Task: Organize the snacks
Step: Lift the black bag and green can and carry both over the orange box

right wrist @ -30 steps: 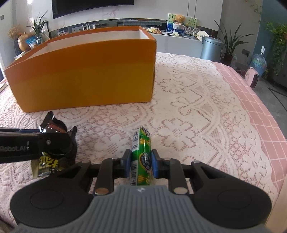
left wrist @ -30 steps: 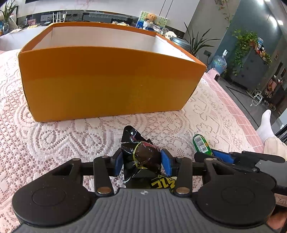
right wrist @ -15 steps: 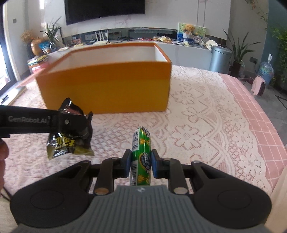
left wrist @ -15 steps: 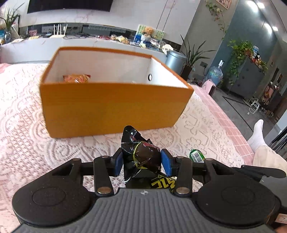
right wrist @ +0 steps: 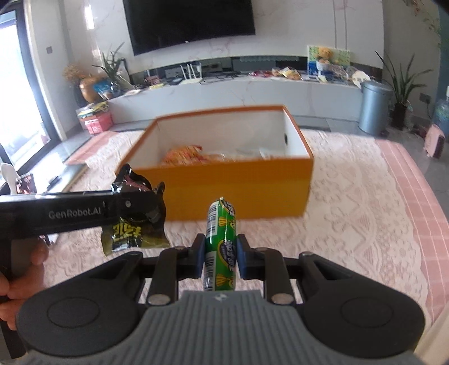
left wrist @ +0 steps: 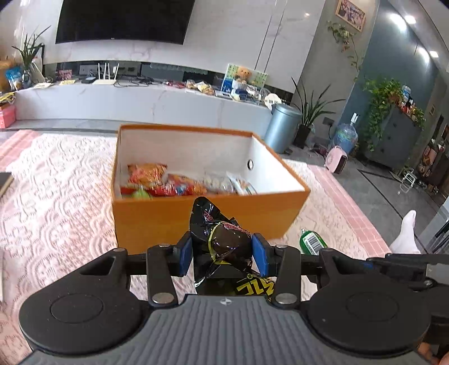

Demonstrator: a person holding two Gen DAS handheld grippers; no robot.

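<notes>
- Gripper on the left (left wrist: 221,254) pinches a crumpled black snack packet (left wrist: 221,238) between its blue pads (left wrist: 185,254), the packet's tip pointing up; the right wrist view shows the same packet (right wrist: 132,224) hanging below the finger, clear of the lace cloth.
- Right gripper (right wrist: 220,252) is clamped on a green tube snack (right wrist: 220,238) that stands upright between its pads; the tube's barcoded end (left wrist: 311,243) shows to the right in the left wrist view.
- Compared with a second ago, both grippers have risen: then the orange box (left wrist: 196,221) showed only its near wall and white lining, now both views look down into it.
- Inside the box lie red and orange packets (left wrist: 157,182) along the near-left part, with pale wrappers (left wrist: 238,185) toward the right; they are blurred.
- The box stands on a bench covered by white lace cloth (right wrist: 364,210) over pink check, toward the far edge; both held snacks are on its near side, outside it.
- A hand (right wrist: 19,278) grips the left gripper's handle at the left edge of the right wrist view.
- Beyond the bench: a grey bin (right wrist: 374,108), a long white counter (left wrist: 140,102), a dark screen (right wrist: 190,22); a white-socked foot (left wrist: 405,234) beside the bench's right edge.
</notes>
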